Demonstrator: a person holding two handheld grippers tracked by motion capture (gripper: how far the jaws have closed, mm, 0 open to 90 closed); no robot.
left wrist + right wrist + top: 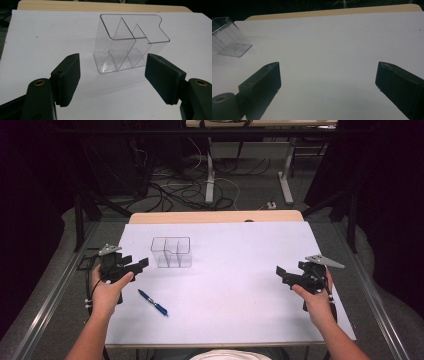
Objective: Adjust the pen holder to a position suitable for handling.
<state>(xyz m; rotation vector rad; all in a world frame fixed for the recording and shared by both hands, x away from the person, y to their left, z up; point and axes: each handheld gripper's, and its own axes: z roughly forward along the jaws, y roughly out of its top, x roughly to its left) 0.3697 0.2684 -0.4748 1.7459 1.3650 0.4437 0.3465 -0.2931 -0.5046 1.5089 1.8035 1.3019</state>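
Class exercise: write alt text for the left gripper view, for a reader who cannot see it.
A clear plastic organiser with divided compartments stands upright on a white table sheet, just beyond the left gripper, whose two black jaws stand open with nothing between them. A strip of wooden table edge runs behind the sheet.

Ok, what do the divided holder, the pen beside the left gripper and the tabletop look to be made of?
The divided holder looks like clear hard plastic, probably acrylic: the white surface shows through its walls and its edges catch light. The pen looks like glossy blue plastic with a darker tip, too small to be sure. The tabletop is covered in a matte white sheet, paper or laminate, with a pale wood edge at the far side.
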